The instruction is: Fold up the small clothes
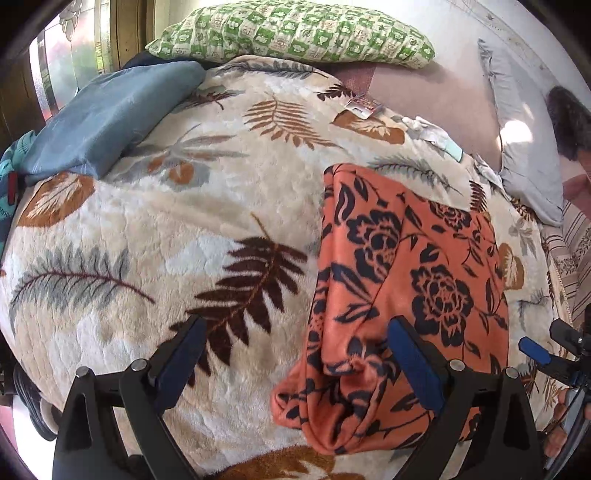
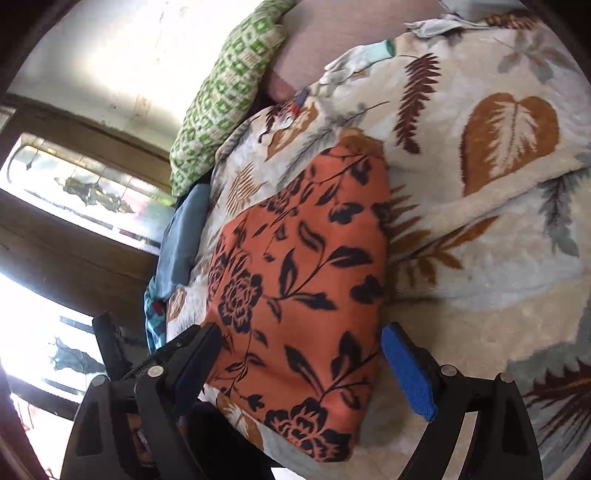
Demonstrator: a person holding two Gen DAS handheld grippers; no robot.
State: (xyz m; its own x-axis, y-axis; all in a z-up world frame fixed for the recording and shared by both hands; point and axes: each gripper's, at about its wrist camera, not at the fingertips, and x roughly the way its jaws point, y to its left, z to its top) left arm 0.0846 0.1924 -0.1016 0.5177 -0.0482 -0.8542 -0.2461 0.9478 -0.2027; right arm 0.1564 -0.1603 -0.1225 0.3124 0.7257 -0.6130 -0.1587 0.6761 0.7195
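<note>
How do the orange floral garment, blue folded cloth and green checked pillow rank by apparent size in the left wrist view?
1. orange floral garment
2. and 3. unsure: green checked pillow and blue folded cloth look alike; the garment's nearness exaggerates it.

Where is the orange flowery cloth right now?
The orange flowery cloth lies folded on the leaf-print blanket, right of centre in the left wrist view, below the green checked pillow.

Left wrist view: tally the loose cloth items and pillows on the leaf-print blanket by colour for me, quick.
Orange with black flowers: 1, garment
Blue-grey: 1, folded cloth
Green checked: 1, pillow
Pale grey: 1, pillow
Total: 4
</note>
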